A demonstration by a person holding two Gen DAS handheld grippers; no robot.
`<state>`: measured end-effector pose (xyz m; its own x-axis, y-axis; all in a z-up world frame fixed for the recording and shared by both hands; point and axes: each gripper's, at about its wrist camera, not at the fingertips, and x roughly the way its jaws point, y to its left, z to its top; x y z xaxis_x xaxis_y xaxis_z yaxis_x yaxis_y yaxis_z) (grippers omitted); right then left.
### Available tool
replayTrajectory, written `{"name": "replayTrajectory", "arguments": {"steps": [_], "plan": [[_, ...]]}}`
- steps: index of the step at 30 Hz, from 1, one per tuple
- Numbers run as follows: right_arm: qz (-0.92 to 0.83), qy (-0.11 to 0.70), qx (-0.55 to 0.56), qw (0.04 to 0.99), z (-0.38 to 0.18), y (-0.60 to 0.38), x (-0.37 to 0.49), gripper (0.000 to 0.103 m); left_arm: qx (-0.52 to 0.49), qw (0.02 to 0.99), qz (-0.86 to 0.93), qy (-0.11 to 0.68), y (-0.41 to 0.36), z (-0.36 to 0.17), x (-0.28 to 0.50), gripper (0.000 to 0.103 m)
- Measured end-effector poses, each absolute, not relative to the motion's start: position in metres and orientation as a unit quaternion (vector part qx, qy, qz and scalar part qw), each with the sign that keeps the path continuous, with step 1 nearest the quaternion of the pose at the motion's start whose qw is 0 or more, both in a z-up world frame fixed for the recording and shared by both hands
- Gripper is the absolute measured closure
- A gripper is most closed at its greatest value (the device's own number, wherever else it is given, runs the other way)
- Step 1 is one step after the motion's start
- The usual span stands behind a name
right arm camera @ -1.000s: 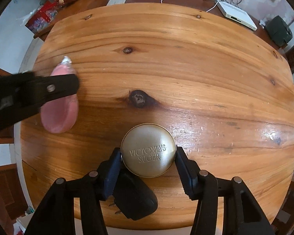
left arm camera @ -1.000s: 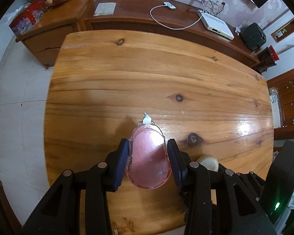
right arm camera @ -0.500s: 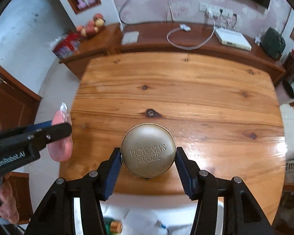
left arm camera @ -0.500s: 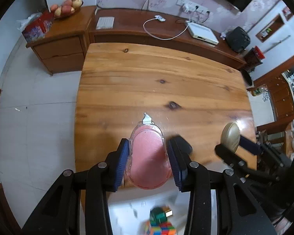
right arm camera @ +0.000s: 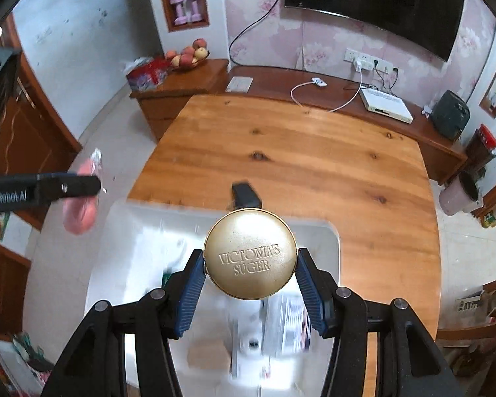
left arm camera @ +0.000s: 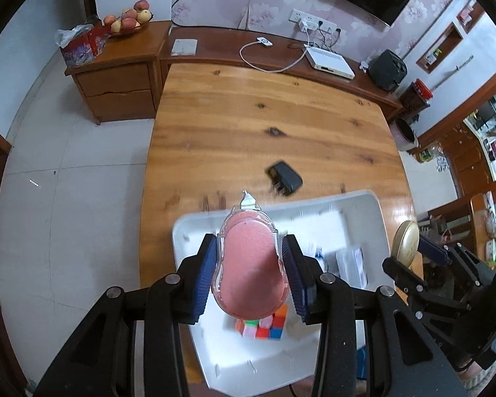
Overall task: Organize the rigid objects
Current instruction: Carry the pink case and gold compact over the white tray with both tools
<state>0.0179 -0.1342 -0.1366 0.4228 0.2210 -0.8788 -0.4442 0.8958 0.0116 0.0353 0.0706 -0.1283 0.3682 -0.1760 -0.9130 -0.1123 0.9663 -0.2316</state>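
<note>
My left gripper (left arm camera: 249, 273) is shut on a pink correction-tape dispenser (left arm camera: 249, 264) with a clear shell, held high above a white bin (left arm camera: 198, 231) at the near end of the wooden table (left arm camera: 264, 125). My right gripper (right arm camera: 249, 279) is shut on a round gold tin (right arm camera: 250, 253) lettered "VICTORIA'S SUGER", also above the white bin (right arm camera: 327, 235). The tin shows edge-on in the left wrist view (left arm camera: 405, 240). The left gripper and dispenser show blurred at the left of the right wrist view (right arm camera: 81, 198).
A black plug adapter (left arm camera: 286, 182) lies on the table just beyond the bin. The bin holds a colour cube (left arm camera: 264, 326) and clear packets (left arm camera: 350, 261). A sideboard (left arm camera: 281, 53) with a white box and cable stands behind the table.
Both grippers have risen well above the table and drawn back with their objects held. The white bin has come into view beneath them, and the adapter now lies uncovered on the table.
</note>
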Motion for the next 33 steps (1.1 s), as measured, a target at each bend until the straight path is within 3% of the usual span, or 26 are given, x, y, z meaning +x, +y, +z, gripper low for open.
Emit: {"name": "replayTrajectory", "arguments": {"steps": [16,33], "plan": [[0.145,0.613,-0.104,0.769,-0.229,-0.185,-0.054,0.048,-0.062,0.796,-0.08,0.597,-0.016,-0.183,0.001,0.059],[0.142,0.632,-0.101,0.755,-0.261,-0.199,-0.057,0.047,-0.004,0.791,-0.104,0.602,-0.062,-0.227,0.018,0.059]]}}
